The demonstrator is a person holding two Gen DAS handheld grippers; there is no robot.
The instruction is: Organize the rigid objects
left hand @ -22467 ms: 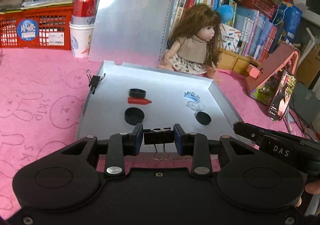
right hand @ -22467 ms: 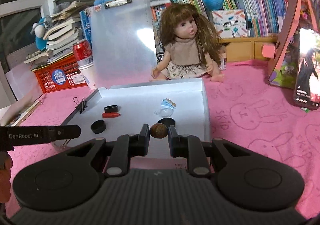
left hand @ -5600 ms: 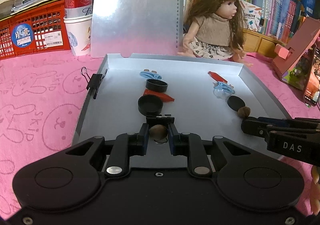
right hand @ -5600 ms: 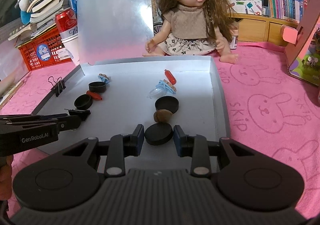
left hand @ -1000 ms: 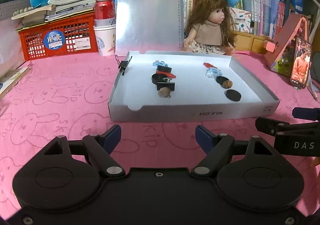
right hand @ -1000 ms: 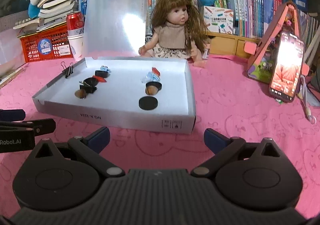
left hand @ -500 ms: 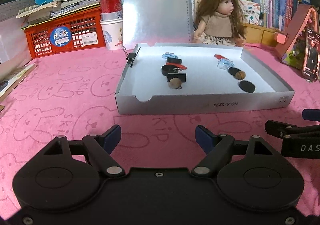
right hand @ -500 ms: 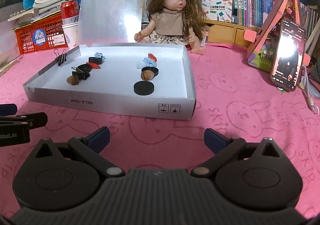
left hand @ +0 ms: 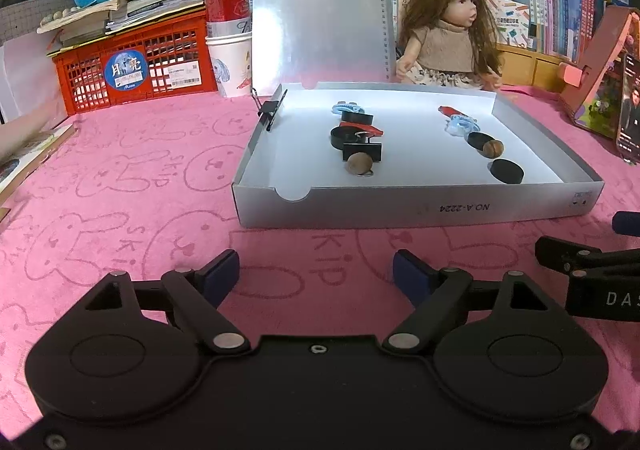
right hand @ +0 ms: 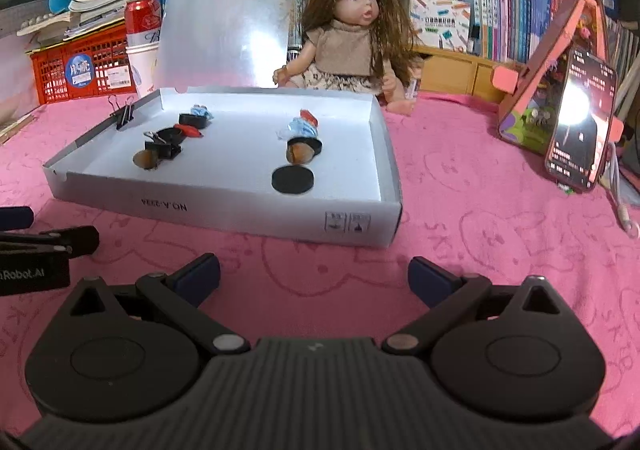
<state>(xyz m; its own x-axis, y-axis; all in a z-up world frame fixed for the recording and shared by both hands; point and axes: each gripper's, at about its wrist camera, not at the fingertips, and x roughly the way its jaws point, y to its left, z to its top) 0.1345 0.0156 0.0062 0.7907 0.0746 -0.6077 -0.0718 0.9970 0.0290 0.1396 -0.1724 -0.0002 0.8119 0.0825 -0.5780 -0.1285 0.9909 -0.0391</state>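
Both grippers now sit back from the box [left hand: 416,206], which 5.6 s ago filled their views; sorting looks finished. The left gripper [left hand: 316,270] gapes empty, just widened; the right gripper [right hand: 314,274] likewise. 2 rows lie inside, the black disc [right hand: 292,180] nearest the front wall. Readable: "NO.A-2224", "SKIP".

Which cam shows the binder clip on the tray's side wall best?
Right wrist. The binder clip faces that camera, black body and both wire handles visible above the tray wall. In the left wrist view the clip is seen nearly edge-on, a thin dark shape with one wire loop.
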